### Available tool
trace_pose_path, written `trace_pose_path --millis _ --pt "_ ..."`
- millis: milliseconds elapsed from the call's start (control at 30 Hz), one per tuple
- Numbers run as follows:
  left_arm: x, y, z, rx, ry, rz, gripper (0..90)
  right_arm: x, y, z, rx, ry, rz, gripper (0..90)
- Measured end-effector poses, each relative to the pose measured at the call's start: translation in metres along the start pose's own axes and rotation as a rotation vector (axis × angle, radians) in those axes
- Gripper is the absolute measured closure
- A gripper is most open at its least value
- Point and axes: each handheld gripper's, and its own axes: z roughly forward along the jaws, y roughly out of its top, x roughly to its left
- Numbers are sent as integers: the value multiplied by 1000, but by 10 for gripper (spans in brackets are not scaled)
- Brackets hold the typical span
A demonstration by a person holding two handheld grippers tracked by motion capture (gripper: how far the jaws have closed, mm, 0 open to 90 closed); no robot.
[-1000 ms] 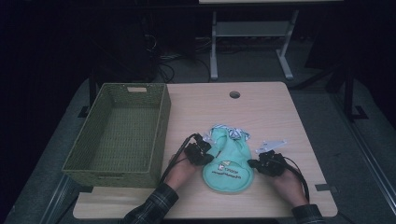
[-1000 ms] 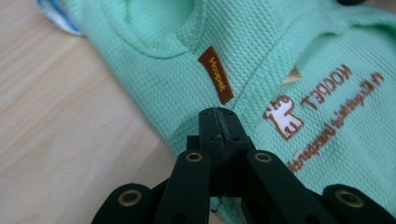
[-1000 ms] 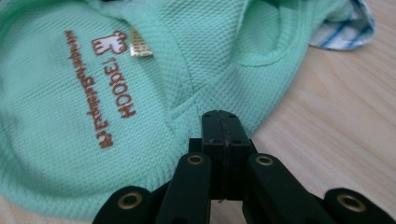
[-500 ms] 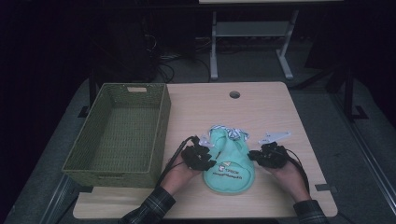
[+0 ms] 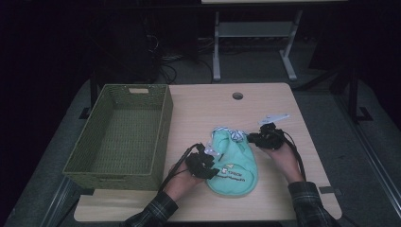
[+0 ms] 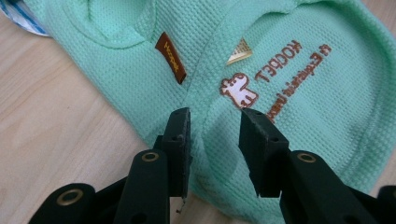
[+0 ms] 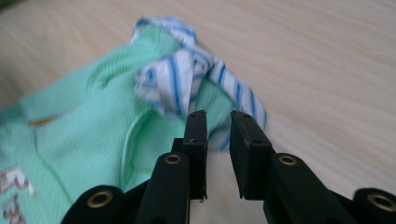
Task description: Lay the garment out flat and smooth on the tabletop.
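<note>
Mint-green waffle-knit pet shirt (image 5: 232, 163) lying flat on the table (image 5: 208, 106), near the front edge, between the person's two hands. Left claw (image 6: 215, 128): jaws have just been opening and now stand moderately apart over the printed chest, pads clear of the cloth, nothing gripped. Right claw (image 7: 219, 126): jaws have just been opening to a narrow gap, hovering beside the blue-striped collar trim (image 7: 187, 81), holding nothing. To regrasp well, each claw should probably take a doubled edge of fabric rather than the flat middle, and both should lift together so the shirt hangs evenly. The woven green basket (image 5: 124, 135) stands just left of the shirt, its near wall high; the table's right and far parts offer open room.
</note>
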Motion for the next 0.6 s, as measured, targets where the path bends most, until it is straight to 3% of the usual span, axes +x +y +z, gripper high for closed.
trace_pose_path --millis 33,167,333,467,600 --pt "0 0 0 0 0 0 631 -1 2 3 14 1 1 744" --pt "1 -1 1 4 0 0 648 -3 9 10 -12 -4 5 740" --pt "3 -2 1 9 2 3 706 -6 6 24 34 11 39 743" --pt "5 -2 1 2 0 -4 815 -5 5 29 49 9 25 870" --pt "5 -2 -2 -2 -14 -6 880 -4 6 26 35 -4 14 884"
